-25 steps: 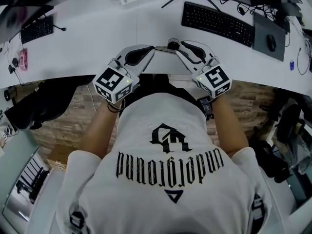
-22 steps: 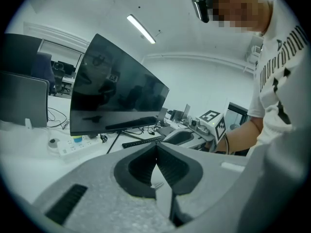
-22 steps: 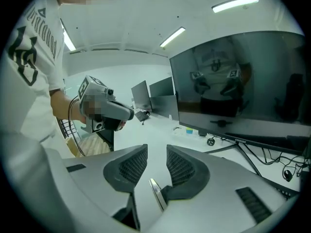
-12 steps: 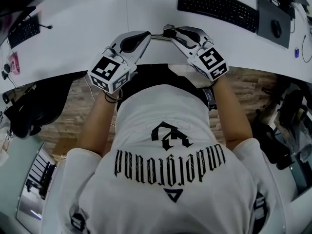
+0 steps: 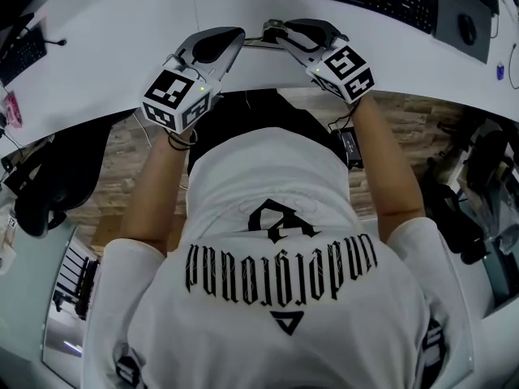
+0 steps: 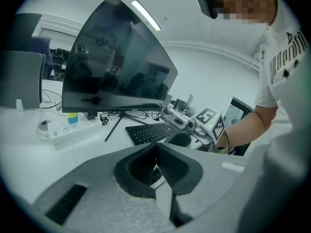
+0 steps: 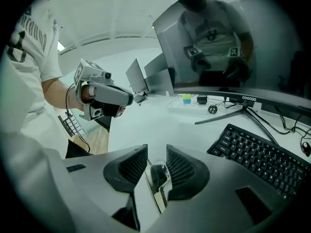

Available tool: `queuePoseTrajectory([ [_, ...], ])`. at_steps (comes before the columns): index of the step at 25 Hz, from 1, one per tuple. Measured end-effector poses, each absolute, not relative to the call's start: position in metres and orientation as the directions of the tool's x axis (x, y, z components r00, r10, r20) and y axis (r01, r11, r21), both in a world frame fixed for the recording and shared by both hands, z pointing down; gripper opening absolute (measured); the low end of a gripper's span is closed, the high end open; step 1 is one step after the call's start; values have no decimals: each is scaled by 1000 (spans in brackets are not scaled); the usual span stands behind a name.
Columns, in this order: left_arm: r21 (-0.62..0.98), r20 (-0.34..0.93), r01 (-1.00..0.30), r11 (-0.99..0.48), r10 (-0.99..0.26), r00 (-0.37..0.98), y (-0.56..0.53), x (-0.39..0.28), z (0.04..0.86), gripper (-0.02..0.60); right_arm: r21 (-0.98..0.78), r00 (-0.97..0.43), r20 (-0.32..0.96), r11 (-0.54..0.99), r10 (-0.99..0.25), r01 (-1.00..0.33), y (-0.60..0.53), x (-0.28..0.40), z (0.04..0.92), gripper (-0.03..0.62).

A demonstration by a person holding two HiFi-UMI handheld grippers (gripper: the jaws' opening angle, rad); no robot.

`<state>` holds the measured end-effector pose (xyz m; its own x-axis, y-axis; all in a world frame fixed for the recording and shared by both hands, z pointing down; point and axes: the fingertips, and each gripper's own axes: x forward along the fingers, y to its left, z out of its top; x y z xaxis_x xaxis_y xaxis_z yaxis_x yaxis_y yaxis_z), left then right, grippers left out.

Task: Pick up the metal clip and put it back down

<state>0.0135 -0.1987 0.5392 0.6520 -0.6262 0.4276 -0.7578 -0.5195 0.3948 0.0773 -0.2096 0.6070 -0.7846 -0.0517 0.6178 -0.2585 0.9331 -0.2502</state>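
Metal clip (image 7: 158,178): likely light, stiff, slick; take by flat sides. Right gripper (image 7: 156,153) pinches it; left gripper (image 6: 156,152) closed, empty.

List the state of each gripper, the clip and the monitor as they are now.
left gripper: jaws shut together.
right gripper: jaws closed on the metal clip.
metal clip: gripped between the right gripper's jaws.
monitor: screen dark, showing only reflections.
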Motion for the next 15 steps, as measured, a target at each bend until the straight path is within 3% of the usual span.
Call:
queuePoseTrajectory([
  [15, 397, 526, -740, -543, -527, 668, -200, 24, 591, 12, -287, -733, 679, 936, 50, -203, -205, 72, 662, 103],
])
